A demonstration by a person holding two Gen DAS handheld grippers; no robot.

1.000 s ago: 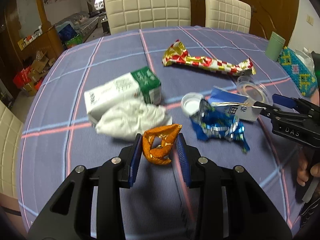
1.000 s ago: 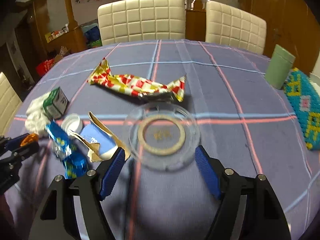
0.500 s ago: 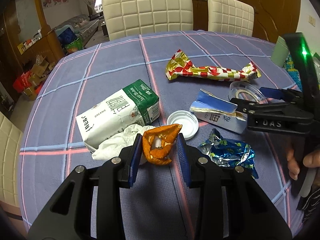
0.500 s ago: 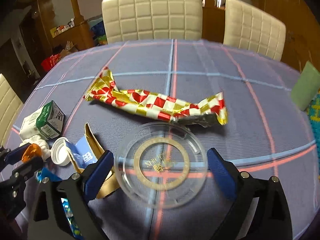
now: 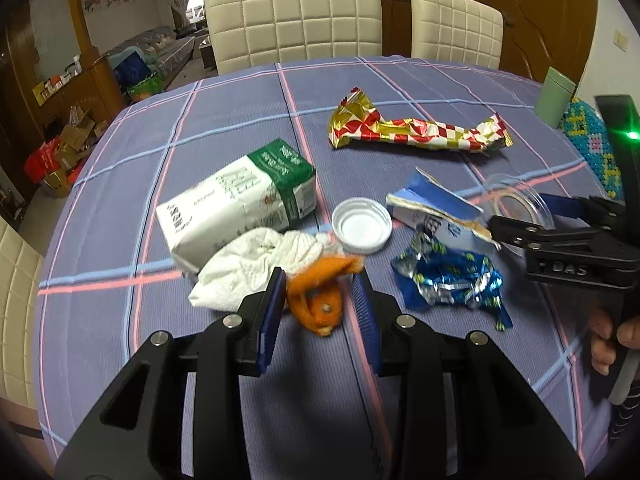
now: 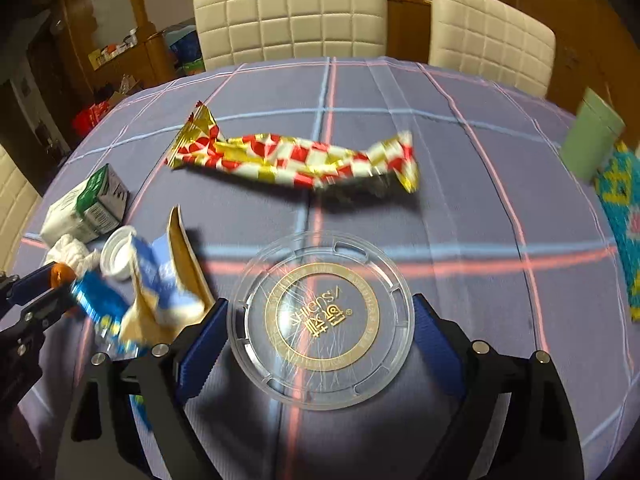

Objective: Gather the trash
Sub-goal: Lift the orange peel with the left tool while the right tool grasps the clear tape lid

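Note:
My left gripper (image 5: 320,280) is shut on a crumpled orange wrapper (image 5: 320,304), low over the table beside a white tissue (image 5: 256,268). At the right of the left wrist view, my right gripper (image 5: 524,212) reaches over a clear plastic lid (image 5: 516,200). In its own view the right gripper (image 6: 320,308) is closing on that gold-ringed lid (image 6: 320,320), pads at its rim. A red-gold wrapper (image 6: 296,160), a torn blue carton (image 5: 436,208), a blue foil wrapper (image 5: 448,280), a white cap (image 5: 362,230) and a green-white bag (image 5: 240,204) lie on the plaid tablecloth (image 5: 224,128).
A green cup (image 5: 556,96) and a beaded box (image 5: 588,140) stand at the table's right edge. Cream chairs (image 5: 296,20) line the far side. A person's hand (image 5: 612,340) holds the right gripper's handle. Boxes sit on the floor at far left.
The clear lid lay ahead of my right gripper's fingertips; now it sits between the jaws and looks nearer. The left gripper still holds the orange wrapper, now close beside the tissue.

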